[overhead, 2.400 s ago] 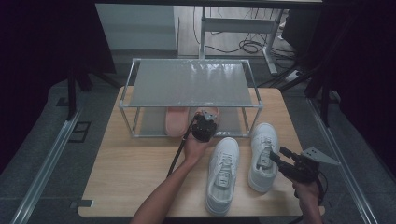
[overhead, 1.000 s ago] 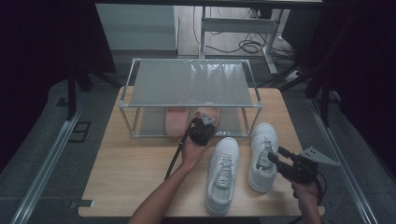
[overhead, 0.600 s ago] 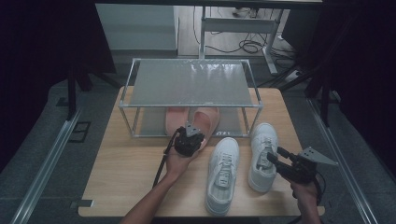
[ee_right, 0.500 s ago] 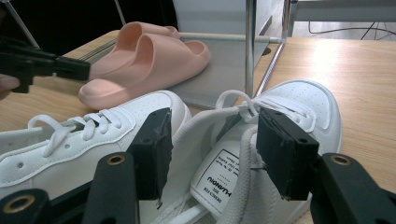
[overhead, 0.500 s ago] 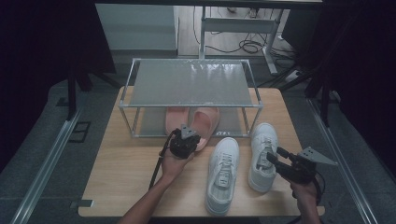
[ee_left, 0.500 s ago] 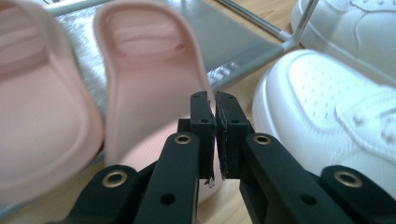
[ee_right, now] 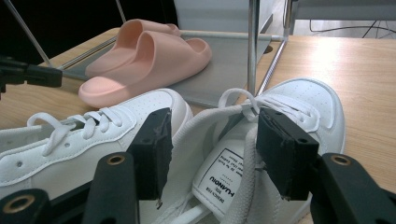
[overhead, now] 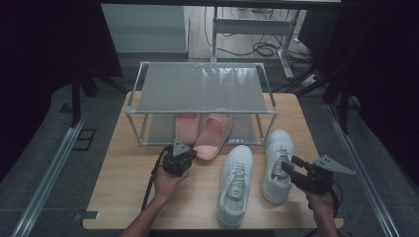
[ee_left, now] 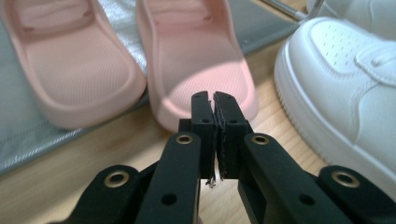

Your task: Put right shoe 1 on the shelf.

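Slippers: two pink slides, the left slide (overhead: 186, 127) fully on the silver lower shelf, the right slide (overhead: 214, 134) jutting off its front edge onto the table, just beyond the left gripper.
Sneakers: two white lace-up shoes side by side on the table; the left sneaker (overhead: 236, 182) sits nearer the person, the right sneaker (overhead: 278, 163) a little farther back.
Rack: one metal-framed shoe rack (overhead: 202, 89) with a mesh top, standing at the far half of the wooden table (overhead: 123, 192).
Right slide's direction: long axis runs front to back, slightly slanted; the heel end faces the person, the strap end lies under the rack.
Right sneaker's direction: long axis front to back, toe toward the rack, heel opening toward the person.
Left gripper (ee_left: 214, 105): jaws pressed together with nothing between them, tips at the heel edge of the right slide; whether they touch it cannot be told.
Right gripper (ee_right: 210, 140): jaws wide apart, straddling the right sneaker's collar and laces, pads not pressing on it.
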